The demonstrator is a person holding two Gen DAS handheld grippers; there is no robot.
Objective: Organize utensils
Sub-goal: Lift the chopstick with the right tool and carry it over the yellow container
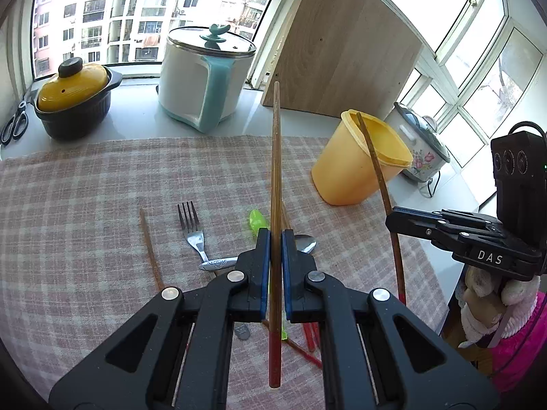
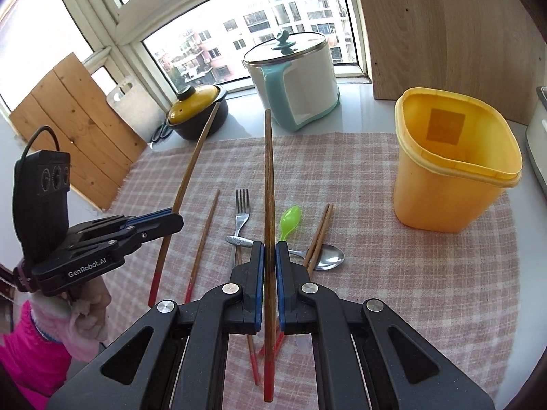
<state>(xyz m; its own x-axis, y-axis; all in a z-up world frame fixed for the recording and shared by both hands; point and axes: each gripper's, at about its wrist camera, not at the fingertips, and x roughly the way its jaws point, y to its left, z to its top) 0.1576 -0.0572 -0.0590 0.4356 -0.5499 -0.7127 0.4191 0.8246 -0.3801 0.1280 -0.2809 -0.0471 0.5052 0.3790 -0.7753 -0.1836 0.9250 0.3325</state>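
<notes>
My left gripper is shut on a wooden chopstick with a red end, held upright above the checked cloth. My right gripper is shut on a second red-ended chopstick, also upright. Each gripper shows in the other's view: the right one at the far right, the left one at the left. A yellow plastic tub stands open at the right, and in the left wrist view. On the cloth lie a fork, a green spoon, a metal spoon and several chopsticks.
A white and teal pot and a yellow-lidded black pot stand at the back by the window. Scissors lie far left. A rice cooker sits behind the tub. A wooden board leans at the back.
</notes>
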